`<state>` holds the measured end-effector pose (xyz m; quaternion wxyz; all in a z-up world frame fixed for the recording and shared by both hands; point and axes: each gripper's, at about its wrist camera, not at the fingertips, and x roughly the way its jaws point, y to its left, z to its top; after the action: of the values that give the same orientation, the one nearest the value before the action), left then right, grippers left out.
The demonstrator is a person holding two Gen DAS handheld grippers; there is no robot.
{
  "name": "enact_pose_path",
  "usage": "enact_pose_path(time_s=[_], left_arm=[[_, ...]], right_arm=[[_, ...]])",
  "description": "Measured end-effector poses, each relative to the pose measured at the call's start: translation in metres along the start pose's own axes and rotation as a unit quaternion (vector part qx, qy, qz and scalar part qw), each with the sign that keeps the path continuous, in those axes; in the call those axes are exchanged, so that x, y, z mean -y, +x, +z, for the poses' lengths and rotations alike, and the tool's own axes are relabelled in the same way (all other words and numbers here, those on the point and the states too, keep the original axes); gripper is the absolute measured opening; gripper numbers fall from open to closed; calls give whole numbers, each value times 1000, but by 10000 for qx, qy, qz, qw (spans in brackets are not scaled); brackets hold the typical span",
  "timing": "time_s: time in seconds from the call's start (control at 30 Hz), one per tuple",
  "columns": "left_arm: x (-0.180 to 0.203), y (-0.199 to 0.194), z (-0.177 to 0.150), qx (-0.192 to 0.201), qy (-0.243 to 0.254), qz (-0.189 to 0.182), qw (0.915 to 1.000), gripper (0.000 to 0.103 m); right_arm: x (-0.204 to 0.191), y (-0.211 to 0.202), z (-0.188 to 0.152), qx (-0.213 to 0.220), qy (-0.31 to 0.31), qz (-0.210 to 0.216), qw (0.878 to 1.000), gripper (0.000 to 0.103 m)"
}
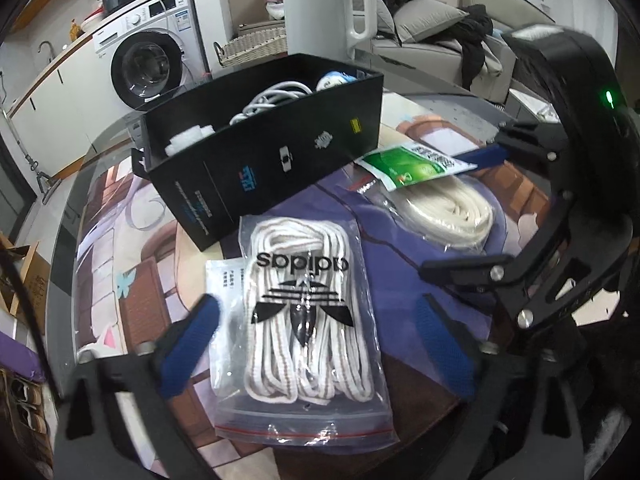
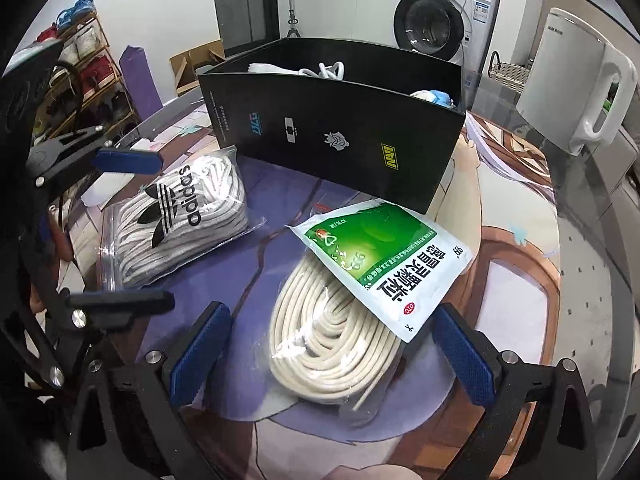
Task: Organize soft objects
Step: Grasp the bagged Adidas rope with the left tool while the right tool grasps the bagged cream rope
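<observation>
Covering the round table (image 2: 580,280) is a printed cartoon mat under glass, and around it the room shows a washing machine (image 1: 148,60), a grey sofa (image 1: 432,36) heaped with dark clothes, a wicker basket (image 1: 256,46) and, in the right wrist view, a shoe rack (image 2: 88,68). A white kettle (image 1: 324,12) stands on the table behind the black box (image 1: 280,160).

The left claw (image 1: 316,344) points down at a zip bag of white laces (image 1: 308,320) printed with a black trefoil logo. Its blue pads stand on either side of the bag, clear of it, so the jaws are apart and grip nothing. A white card (image 1: 224,284) lies just beside the bag, partly under it.

The right claw (image 2: 332,352) hangs over a clear bag of cream cord (image 2: 328,344), its pads wide apart on both sides and not pressing it; it holds nothing. A green and white sachet (image 2: 384,256) lies across the far end of the cord bag, its top edge close to the box wall.

The laces bag and the cord bag lie near each other in front of the box, not in it. The box is open at the top and holds a white cable (image 1: 272,100), a white wad (image 1: 188,138) at one end and a white-and-blue thing (image 1: 334,79) at the other.
</observation>
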<state>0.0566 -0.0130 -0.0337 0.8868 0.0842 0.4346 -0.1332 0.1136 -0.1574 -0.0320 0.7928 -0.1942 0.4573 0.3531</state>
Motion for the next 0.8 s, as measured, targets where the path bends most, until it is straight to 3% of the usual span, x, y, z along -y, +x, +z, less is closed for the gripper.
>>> enact_pose_path(time_s=[0.1, 0.2, 0.33, 0.57, 0.8], left_arm=[[2, 1, -2, -38, 39, 15, 10000, 65], [4, -3, -2, 40, 116, -75, 9999, 52], [6, -7, -1, 138, 176, -161, 9996, 46], [2, -15, 0, 300, 60, -195, 9993, 39], [-15, -32, 5, 670, -284, -317, 9968, 37]], right_arm=[[1, -1, 1, 14, 33, -31, 10000, 100], [3, -5, 2, 89, 37, -34, 9999, 84], [4, -8, 2, 146, -9, -17, 9999, 65], [-4, -13, 2, 237, -272, 5, 9993, 47], [-8, -24, 2, 465, -329, 266, 9980, 42]])
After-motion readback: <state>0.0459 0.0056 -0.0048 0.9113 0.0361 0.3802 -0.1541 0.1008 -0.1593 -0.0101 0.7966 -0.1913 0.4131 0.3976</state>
